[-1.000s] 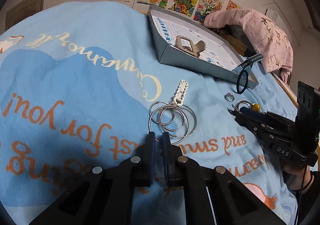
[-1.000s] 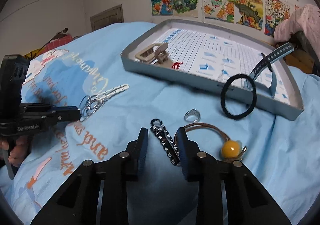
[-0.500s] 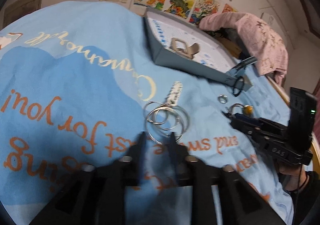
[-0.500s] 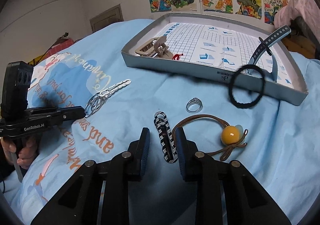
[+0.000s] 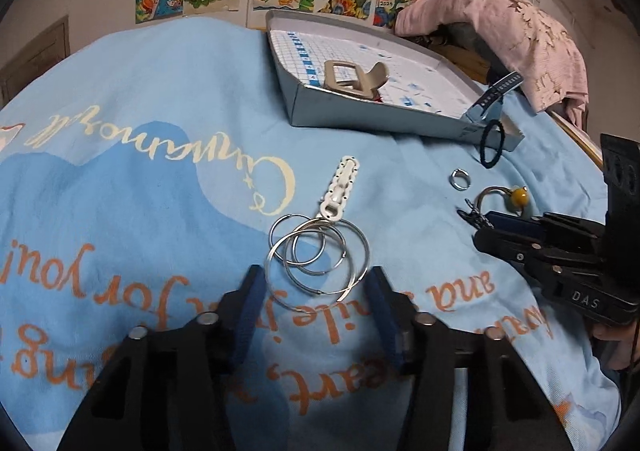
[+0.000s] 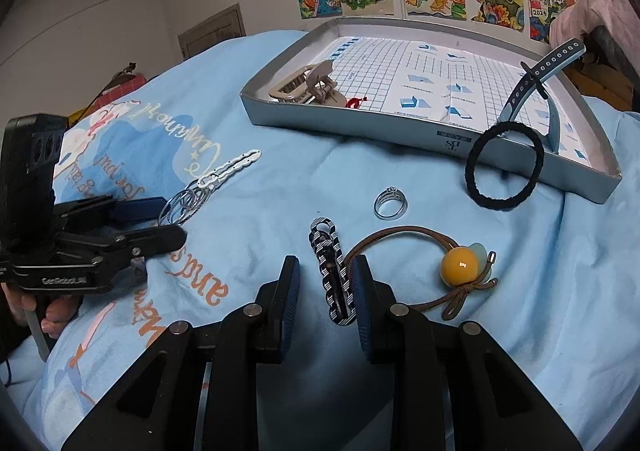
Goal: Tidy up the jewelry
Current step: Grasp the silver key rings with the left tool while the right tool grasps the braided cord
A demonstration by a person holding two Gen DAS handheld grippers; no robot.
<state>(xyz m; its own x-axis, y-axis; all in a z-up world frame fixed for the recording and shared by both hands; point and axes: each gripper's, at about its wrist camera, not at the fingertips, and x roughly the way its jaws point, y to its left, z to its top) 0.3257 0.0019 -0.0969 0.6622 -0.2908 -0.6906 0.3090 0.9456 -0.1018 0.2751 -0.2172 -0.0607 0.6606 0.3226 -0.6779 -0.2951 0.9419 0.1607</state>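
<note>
Left gripper (image 5: 316, 283) jaws opening, silver hoops (image 5: 318, 257) lying loose between tips on bed. Right gripper (image 6: 326, 283) narrow, striped clip (image 6: 332, 271) between pads, ungripped. Hoops likely scattered if closed off-centre.

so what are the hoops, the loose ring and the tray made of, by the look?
Hoops: thin polished metal wire, with bright glints. Ring: silvery metal, shiny. Tray: likely cardboard, a matt grey box lid with folded walls and printed paper inside.
</note>
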